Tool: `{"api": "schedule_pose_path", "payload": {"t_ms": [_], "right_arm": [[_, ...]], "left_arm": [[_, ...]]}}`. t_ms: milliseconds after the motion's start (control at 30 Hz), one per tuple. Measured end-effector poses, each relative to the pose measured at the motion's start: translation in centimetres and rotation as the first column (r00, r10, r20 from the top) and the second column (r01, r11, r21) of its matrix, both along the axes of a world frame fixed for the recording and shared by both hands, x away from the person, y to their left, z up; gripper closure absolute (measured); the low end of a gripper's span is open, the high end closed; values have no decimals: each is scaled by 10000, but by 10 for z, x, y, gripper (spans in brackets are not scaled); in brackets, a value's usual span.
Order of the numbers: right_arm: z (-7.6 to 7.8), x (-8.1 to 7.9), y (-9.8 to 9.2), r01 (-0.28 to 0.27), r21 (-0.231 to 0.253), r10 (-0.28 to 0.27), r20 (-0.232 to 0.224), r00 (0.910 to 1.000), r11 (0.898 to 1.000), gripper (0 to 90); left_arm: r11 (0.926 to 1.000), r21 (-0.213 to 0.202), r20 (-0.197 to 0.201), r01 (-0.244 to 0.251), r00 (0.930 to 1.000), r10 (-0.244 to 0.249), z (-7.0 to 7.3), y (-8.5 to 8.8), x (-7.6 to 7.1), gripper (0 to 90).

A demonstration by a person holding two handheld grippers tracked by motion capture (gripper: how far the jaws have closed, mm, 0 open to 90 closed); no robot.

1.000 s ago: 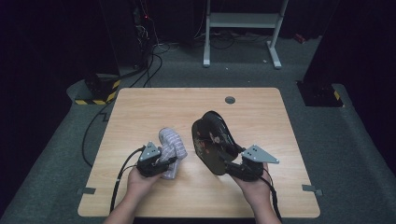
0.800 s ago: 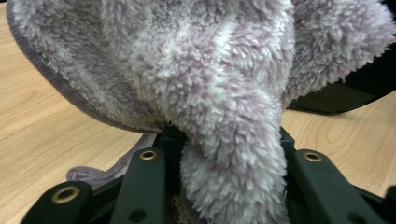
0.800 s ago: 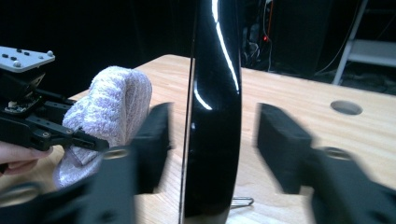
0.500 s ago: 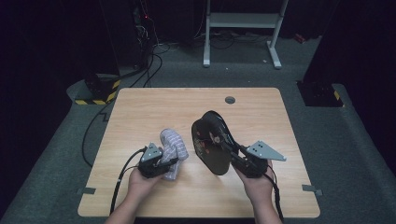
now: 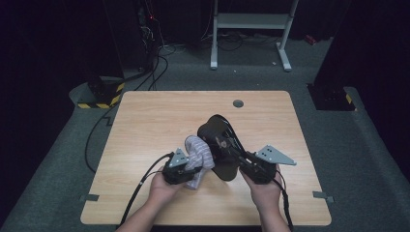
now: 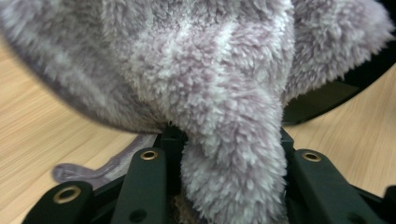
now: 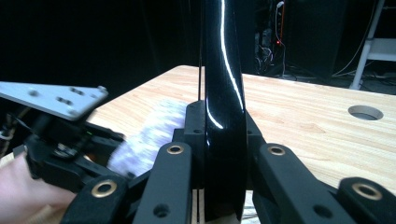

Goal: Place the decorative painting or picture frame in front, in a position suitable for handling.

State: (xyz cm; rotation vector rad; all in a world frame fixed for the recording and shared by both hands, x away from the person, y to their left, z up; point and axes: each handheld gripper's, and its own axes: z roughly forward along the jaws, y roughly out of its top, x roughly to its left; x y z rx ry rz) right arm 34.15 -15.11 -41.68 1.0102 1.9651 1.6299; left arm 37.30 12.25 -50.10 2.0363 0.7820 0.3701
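Since the earlier frames, the left gripper [image 5: 186, 170] carries the fuzzy grey sock [image 5: 199, 153] rightward until it touches the black shoe [image 5: 220, 145]. Its jaws clamp the sock's fold, apparently to feed it inside. Further right, the right gripper [image 5: 251, 166] has just been closing; its jaws now pinch the shoe's glossy edge [image 7: 223, 116], steadying it above the table [image 5: 145, 121].

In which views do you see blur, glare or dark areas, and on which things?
High view: the table is evenly lit, the room around it dark. Left gripper view: the fluffy grey cloth is so near that its upper left edge looks soft. Right gripper view: a bright streak of glare runs down the glossy black object; the left gripper and the cloth beside it are blurred.
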Motion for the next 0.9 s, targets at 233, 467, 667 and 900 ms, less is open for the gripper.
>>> {"api": "schedule_pose_path", "payload": {"t_ms": [233,467,667,900], "right_arm": [[-1,1,-2,183,170,-181,-69,9998,9997,804],[-1,-1,1,189,92,-190,67,9998,9998,805],[-1,-1,1,195,163,-196,72,9998,9997,804],[-2,-1,2,129,163,-131,130,9998,9998,803]], "left_arm": [[9999,132,-149,25,9999,-23,-8,-24,5,636],[9966,227,-303,791,9965,-784,-8,-35,-8,643],[9876,362,-266,1526,9881,-1517,-7,-55,-27,643],[9725,288,-61,2311,9729,-2310,4,-70,-43,644]]}}
